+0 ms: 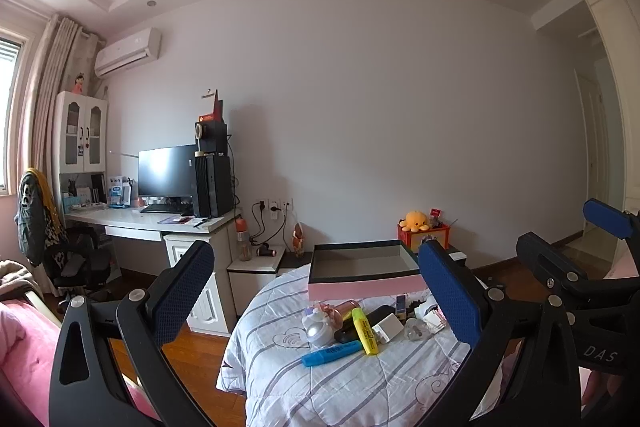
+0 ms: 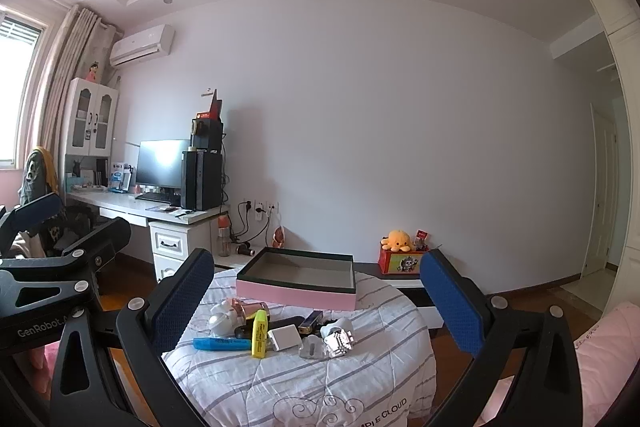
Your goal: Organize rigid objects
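A pile of small rigid objects lies on a striped white quilt [image 1: 340, 383] [image 2: 304, 383]: a yellow highlighter [image 1: 365, 330] [image 2: 259, 333], a blue highlighter [image 1: 331, 352] [image 2: 221, 343], a white charger [image 1: 387, 327] [image 2: 284, 337] and several other small items. Behind the pile stands an empty pink box [image 1: 366, 269] [image 2: 298, 281]. My left gripper [image 1: 320, 291] is open and empty, above and in front of the pile. My right gripper [image 2: 320, 295] is open and empty too, held beside it; it also shows in the left wrist view [image 1: 576, 239].
A white desk [image 1: 156, 221] with a monitor and black computer tower stands at the left. A low white cabinet [image 1: 256, 267] sits behind the bed, with a red box and orange plush octopus [image 1: 416, 221] [image 2: 398, 241]. Wooden floor [image 1: 192, 351] lies left of the bed.
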Demonstrator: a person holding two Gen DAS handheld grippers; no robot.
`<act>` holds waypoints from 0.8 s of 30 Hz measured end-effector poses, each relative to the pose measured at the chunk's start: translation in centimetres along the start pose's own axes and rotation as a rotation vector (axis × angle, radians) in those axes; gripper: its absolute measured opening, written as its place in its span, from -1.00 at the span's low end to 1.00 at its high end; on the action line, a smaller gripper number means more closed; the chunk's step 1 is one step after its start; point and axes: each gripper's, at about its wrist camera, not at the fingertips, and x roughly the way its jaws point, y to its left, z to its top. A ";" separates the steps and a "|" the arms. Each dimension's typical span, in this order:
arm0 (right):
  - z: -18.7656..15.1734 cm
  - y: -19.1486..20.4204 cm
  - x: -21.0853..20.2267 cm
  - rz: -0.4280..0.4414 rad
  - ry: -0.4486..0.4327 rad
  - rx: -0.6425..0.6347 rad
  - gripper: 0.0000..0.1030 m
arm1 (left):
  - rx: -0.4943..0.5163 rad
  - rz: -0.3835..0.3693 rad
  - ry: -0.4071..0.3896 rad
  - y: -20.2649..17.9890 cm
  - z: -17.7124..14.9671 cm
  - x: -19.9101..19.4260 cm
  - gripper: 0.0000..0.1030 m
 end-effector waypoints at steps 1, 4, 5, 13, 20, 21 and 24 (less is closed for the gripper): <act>0.0 0.0 0.1 0.001 0.002 0.001 1.00 | -0.001 -0.001 0.001 0.0 0.0 0.0 1.00; 0.0 -0.1 0.3 0.003 0.007 0.003 1.00 | 0.000 0.002 0.006 -0.1 0.0 0.4 1.00; 0.0 -0.1 0.3 0.004 0.006 0.003 1.00 | 0.000 0.003 0.007 0.0 0.0 0.5 1.00; 0.2 0.0 0.6 0.005 0.012 0.000 1.00 | -0.002 0.010 0.008 0.0 -0.2 0.9 1.00; -0.3 0.3 1.5 0.014 0.033 -0.011 1.00 | -0.007 0.005 0.042 0.2 -0.8 1.7 1.00; -0.5 0.4 1.8 0.016 0.044 -0.011 1.00 | -0.008 0.005 0.049 0.3 -0.9 2.0 1.00; -1.3 0.3 3.0 0.029 0.067 -0.007 1.00 | -0.003 -0.013 0.076 0.3 -1.8 3.4 1.00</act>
